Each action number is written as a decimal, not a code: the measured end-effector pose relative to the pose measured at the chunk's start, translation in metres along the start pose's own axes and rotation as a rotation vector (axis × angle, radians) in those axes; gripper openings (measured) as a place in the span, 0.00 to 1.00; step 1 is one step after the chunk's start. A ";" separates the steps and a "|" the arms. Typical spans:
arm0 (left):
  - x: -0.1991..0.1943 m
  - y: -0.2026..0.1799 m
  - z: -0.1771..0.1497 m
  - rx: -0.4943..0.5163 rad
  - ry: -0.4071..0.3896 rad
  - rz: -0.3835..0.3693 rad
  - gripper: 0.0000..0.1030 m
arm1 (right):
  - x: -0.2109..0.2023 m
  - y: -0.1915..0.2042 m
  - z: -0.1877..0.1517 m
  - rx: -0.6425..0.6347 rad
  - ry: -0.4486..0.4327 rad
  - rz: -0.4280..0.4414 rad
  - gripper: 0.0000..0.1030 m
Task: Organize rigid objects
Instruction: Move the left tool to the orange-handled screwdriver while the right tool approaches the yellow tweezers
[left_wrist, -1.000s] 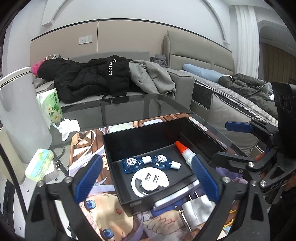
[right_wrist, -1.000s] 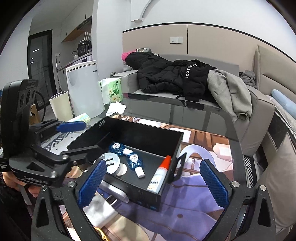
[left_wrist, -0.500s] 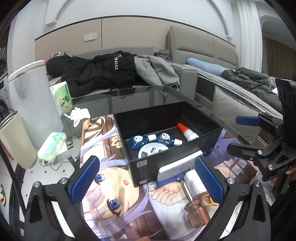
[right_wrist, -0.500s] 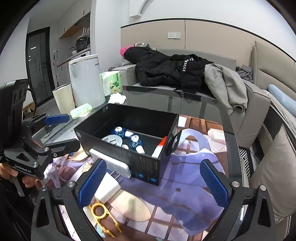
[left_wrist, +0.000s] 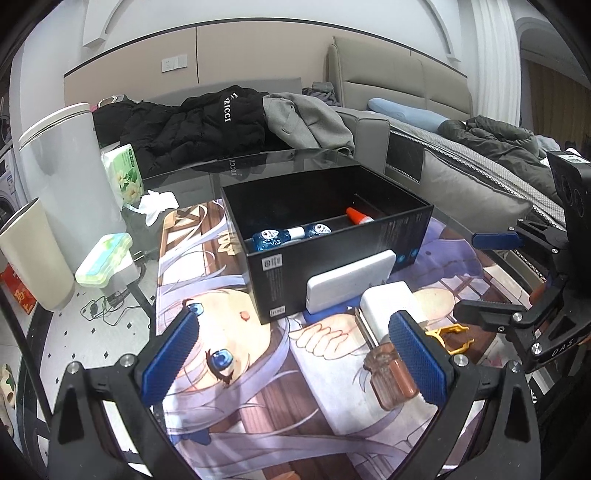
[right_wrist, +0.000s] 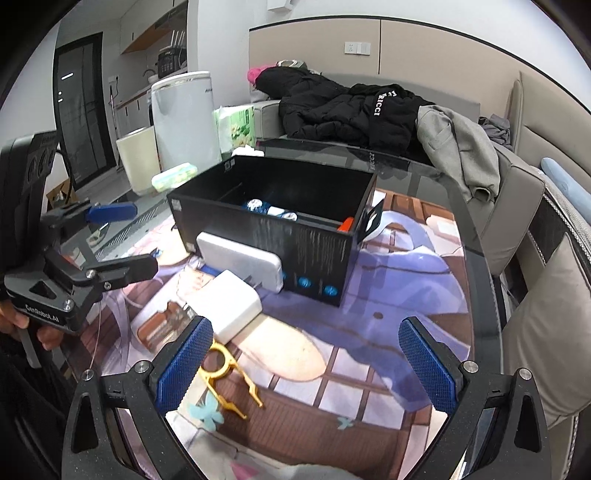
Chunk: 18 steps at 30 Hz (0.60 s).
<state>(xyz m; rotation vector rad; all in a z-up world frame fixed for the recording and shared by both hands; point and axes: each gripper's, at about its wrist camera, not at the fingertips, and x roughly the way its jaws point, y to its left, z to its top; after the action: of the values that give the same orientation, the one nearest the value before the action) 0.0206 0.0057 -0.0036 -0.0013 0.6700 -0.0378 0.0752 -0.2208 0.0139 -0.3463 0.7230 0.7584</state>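
I have drawn both tongs back from the black box (left_wrist: 332, 236) toward the near bench edge; left tongs (left_wrist: 295, 354) and right tongs (right_wrist: 303, 365) gape wide, empty. Power bank (left_wrist: 351, 284), charger (right_wrist: 231, 308), brown jar (left_wrist: 391, 376) and gold tool (right_wrist: 225, 380) lie outside, awaiting pickup.

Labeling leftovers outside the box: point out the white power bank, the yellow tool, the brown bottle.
white power bank (right_wrist: 240, 260): right wrist view, top face.
yellow tool (right_wrist: 229, 384): right wrist view, middle of handle.
brown bottle (left_wrist: 391, 380): left wrist view, body.
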 end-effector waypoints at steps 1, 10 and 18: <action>0.000 -0.001 0.000 0.003 0.002 -0.002 1.00 | 0.001 0.001 -0.001 -0.003 0.006 0.002 0.99; 0.000 -0.008 -0.007 0.029 0.034 -0.009 1.00 | 0.004 0.013 -0.010 -0.024 0.052 0.029 0.99; 0.003 -0.013 -0.010 0.047 0.058 -0.030 1.00 | 0.012 0.023 -0.022 -0.075 0.126 0.025 0.99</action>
<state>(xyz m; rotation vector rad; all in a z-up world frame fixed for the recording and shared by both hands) 0.0168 -0.0074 -0.0130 0.0352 0.7267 -0.0833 0.0540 -0.2103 -0.0104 -0.4570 0.8195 0.7942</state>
